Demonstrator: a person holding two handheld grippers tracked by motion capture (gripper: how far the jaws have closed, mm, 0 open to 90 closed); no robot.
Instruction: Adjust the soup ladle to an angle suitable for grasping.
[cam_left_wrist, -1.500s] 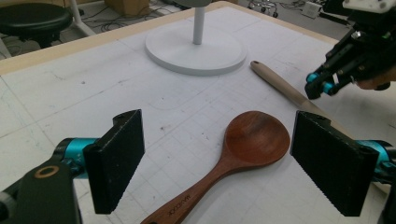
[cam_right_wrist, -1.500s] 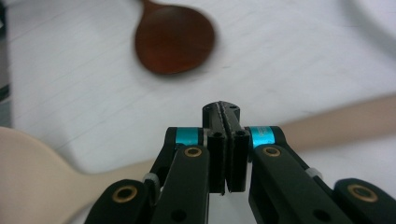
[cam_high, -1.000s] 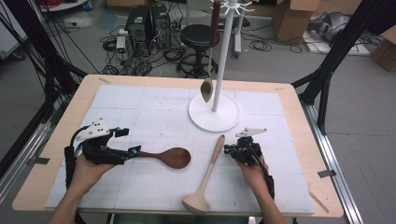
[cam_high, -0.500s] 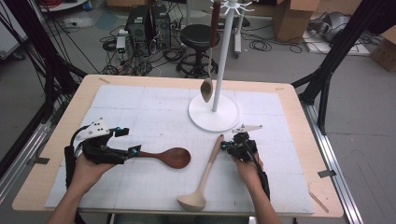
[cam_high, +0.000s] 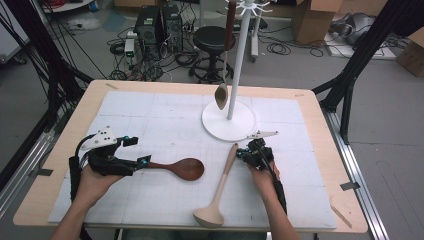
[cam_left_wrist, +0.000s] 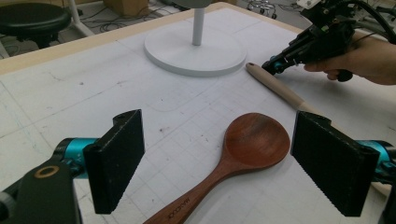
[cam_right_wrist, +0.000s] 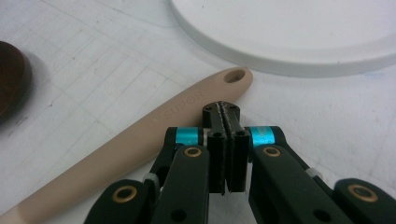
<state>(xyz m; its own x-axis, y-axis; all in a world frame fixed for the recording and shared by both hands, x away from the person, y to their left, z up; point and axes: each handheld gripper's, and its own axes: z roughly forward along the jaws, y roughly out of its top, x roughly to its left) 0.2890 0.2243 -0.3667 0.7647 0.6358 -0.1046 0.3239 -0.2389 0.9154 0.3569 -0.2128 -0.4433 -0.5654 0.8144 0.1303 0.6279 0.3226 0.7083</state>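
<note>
On the desk, beige ladle and brown spoon lie unhung; right tool closed empty, left tool spread, apparently gripping nothing.

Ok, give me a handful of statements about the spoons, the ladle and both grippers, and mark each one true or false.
1. The right gripper has its jaws shut with nothing between them. True.
2. The left gripper is clamped shut. False: its jaws stand open, either side of the dark wooden spoon.
3. The beige ladle hangs on the white stand. False: it lies on the mat.
4. A spoon hangs from the stand. True.
</note>
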